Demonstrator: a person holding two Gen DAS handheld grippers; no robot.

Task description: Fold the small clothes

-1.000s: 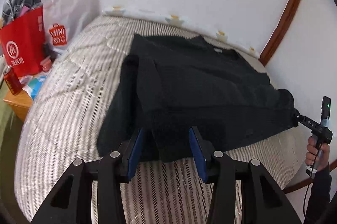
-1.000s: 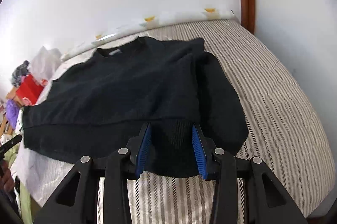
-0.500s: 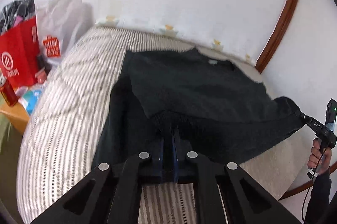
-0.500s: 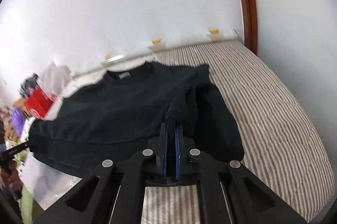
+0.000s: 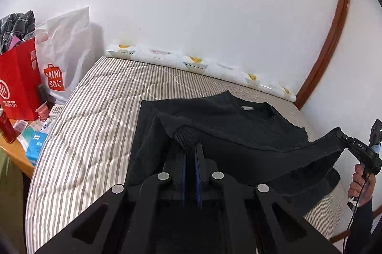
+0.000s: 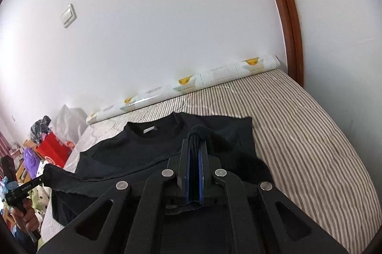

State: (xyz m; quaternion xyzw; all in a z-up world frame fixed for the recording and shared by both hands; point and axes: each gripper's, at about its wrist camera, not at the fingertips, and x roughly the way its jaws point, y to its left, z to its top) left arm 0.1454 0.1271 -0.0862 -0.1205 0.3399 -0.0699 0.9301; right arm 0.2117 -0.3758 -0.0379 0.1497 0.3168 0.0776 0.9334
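Left wrist view: a red paper bag (image 5: 18, 82) stands at the left on a wooden side table (image 5: 16, 153), with dark checked cloth (image 5: 15, 26) bulging out of its top. A white plastic shopping bag (image 5: 64, 48) with a red logo leans just beside it; what it holds cannot be seen. A red can (image 5: 6, 127) and small boxes lie on the same table. The left gripper (image 5: 190, 151) has its blue-padded jaws pinched tight on the ribbed hem of the black sweater (image 5: 238, 125), which is bunched between them. The sweater lies on the striped quilted mattress (image 5: 95, 125), collar toward the wall, near edge raised off the bed. At the right edge, a hand (image 5: 361, 182) holds the right gripper (image 5: 340, 134), which pulls the other hem corner taut.

Right wrist view: the right gripper (image 6: 194, 153) is clamped just as narrowly on a wad of ribbed knit hem. The sweater (image 6: 155, 146) spreads over the mattress (image 6: 298, 134), soft and matte, its label showing at the neck. At far left the left gripper (image 6: 45, 176) grips the other corner. A red bag (image 6: 53, 149) and a white bag (image 6: 68, 120) sit beyond. A printed roll (image 6: 191, 84) lies along the wall.
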